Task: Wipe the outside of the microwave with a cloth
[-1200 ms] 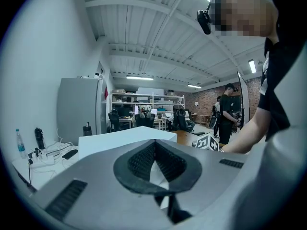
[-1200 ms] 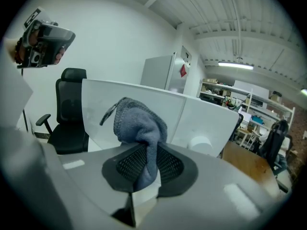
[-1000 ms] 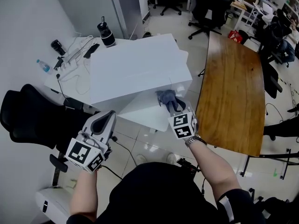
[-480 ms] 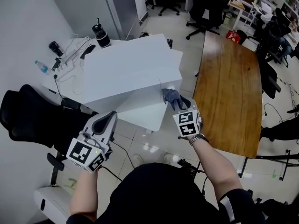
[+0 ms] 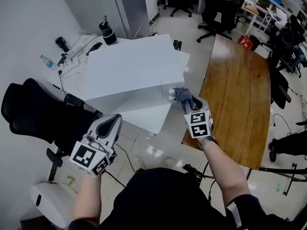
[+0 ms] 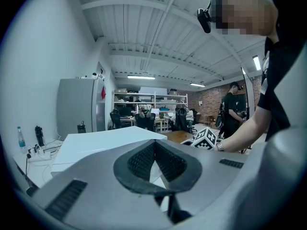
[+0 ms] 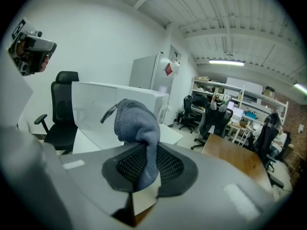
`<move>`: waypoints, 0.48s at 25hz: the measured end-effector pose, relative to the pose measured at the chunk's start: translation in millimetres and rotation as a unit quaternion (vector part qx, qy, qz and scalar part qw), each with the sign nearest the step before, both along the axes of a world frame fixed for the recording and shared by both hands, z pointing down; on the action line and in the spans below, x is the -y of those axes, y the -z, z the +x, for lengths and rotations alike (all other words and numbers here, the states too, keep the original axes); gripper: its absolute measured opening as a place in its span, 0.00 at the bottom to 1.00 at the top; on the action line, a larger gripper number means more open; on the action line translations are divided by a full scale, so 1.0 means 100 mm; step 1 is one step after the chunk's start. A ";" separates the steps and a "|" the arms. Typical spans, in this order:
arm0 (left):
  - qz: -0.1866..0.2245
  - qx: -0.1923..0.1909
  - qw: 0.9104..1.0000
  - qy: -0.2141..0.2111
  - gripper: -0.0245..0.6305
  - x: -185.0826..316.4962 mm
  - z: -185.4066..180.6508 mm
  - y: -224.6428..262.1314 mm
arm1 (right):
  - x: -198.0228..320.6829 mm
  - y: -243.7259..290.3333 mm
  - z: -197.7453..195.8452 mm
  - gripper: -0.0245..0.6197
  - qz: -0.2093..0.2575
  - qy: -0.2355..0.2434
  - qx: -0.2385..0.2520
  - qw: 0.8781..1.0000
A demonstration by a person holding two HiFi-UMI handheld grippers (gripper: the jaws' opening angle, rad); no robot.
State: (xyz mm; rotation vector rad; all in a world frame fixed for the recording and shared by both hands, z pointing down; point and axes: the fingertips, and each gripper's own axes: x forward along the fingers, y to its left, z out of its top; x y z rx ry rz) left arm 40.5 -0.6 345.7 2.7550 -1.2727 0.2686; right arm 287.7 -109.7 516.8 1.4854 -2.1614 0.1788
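Observation:
The microwave point(image 5: 129, 66) is a plain white box on a white table. My right gripper point(image 5: 186, 103) is shut on a grey cloth point(image 5: 181, 96) and holds it at the box's front right corner. In the right gripper view the cloth point(image 7: 136, 123) bunches up out of the jaws of that gripper point(image 7: 144, 169), with the white box point(image 7: 105, 102) just behind. My left gripper point(image 5: 111, 122) hangs low at the left, apart from the box, shut with nothing in it. The left gripper view has its pads point(image 6: 144, 157) together and the box point(image 6: 100, 143) ahead.
A long wooden table point(image 5: 240, 95) stands right of the microwave. A black office chair point(image 5: 33, 111) is at the left. Cables and a power strip point(image 5: 72, 56), a small bottle point(image 5: 46, 60) and a black tumbler point(image 5: 108, 32) sit at the white table's far end. A grey cabinet point(image 5: 120, 4) stands behind.
My right gripper has carried the cloth rightward along the microwave's front to its right corner. The left gripper has shifted only a little and stays shut.

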 end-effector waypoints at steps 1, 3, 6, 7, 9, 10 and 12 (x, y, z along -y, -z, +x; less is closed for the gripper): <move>0.000 0.000 1.000 0.003 0.04 -0.01 0.02 -0.01 | -0.01 0.02 0.02 0.13 0.001 0.003 0.004 1.000; -0.001 -0.002 1.000 0.011 0.04 -0.03 0.05 -0.02 | -0.03 0.08 0.03 0.13 0.006 0.012 0.016 1.000; -0.003 -0.006 1.000 0.023 0.04 -0.08 0.07 -0.02 | -0.11 0.26 -0.01 0.13 0.018 0.031 0.038 0.999; -0.003 -0.007 1.000 0.026 0.04 -0.10 0.07 -0.03 | -0.15 0.34 -0.04 0.13 0.023 0.039 0.046 0.998; -0.004 -0.008 1.000 0.029 0.04 -0.14 0.05 -0.02 | -0.22 0.51 -0.12 0.13 0.034 0.054 0.063 0.996; -0.003 -0.009 0.999 0.030 0.04 -0.15 0.03 -0.02 | -0.26 0.60 -0.17 0.13 0.040 0.060 0.073 0.995; -0.001 -0.011 0.999 0.031 0.04 -0.17 0.00 -0.01 | -0.34 0.78 -0.28 0.14 0.052 0.074 0.093 0.992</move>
